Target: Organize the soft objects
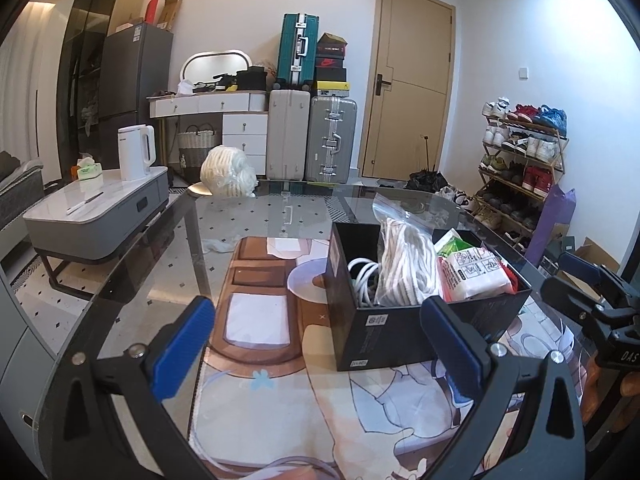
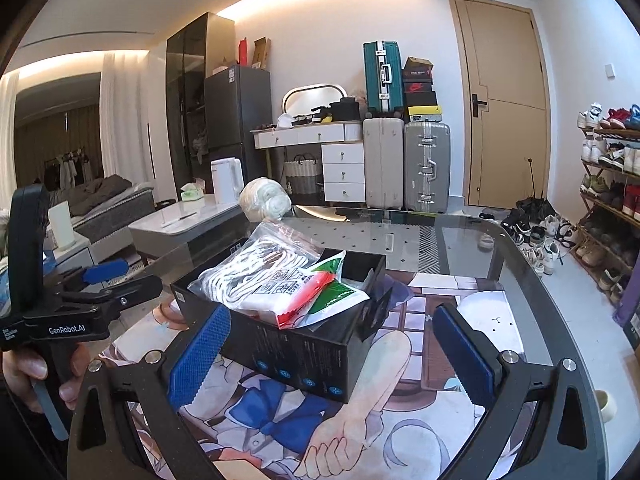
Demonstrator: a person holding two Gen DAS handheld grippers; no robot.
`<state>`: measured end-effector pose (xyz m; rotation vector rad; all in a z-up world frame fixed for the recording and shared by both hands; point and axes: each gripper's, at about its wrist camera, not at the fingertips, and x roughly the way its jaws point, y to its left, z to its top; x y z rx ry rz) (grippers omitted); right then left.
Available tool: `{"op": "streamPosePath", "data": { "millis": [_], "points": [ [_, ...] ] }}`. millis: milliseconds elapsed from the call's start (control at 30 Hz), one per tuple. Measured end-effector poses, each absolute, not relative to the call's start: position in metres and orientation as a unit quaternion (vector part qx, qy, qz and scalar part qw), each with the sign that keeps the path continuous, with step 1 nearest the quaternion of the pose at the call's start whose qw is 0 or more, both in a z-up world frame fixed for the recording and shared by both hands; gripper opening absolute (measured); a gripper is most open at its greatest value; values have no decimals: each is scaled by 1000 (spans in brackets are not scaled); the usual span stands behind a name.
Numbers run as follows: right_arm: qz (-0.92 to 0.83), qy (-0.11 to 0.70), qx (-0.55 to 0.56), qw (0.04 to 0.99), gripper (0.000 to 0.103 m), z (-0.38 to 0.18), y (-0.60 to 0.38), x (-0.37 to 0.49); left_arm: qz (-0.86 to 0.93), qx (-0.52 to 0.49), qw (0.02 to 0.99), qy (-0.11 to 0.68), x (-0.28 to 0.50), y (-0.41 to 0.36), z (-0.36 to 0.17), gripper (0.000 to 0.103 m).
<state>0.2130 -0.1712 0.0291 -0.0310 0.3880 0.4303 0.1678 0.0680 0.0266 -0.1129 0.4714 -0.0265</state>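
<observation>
Here, the left hand-held gripper hangs released and empty over the printed mat on the glass worktop. Just right of it sits the black box, packed with a white cable, a bagged striped cloth and tissue packs. The right hand-held gripper is spread wide, empty, near the box.
</observation>
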Motion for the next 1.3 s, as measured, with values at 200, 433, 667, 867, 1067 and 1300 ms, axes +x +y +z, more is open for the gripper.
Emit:
{"op": "streamPosePath", "data": {
  "millis": [200, 433, 667, 867, 1067, 1300],
  "points": [
    [210, 184, -8, 960, 103, 30, -176, 210, -10, -64, 970, 233, 167, 71, 26, 103],
    [212, 184, -8, 960, 103, 30, -176, 210, -9, -64, 971, 232, 167, 71, 25, 103],
    [210, 182, -9, 961, 103, 30, -176, 209, -8, -64, 971, 232, 166, 71, 25, 103],
    [211, 181, -13, 961, 103, 32, -175, 208, -9, -59, 971, 230, 165, 70, 26, 103],
    [212, 180, -15, 960, 103, 32, -174, 207, -9, -59, 971, 230, 164, 69, 26, 103],
    [212, 180, -15, 960, 103, 32, -174, 207, -9, -58, 972, 229, 164, 68, 27, 103]
  ]
}}
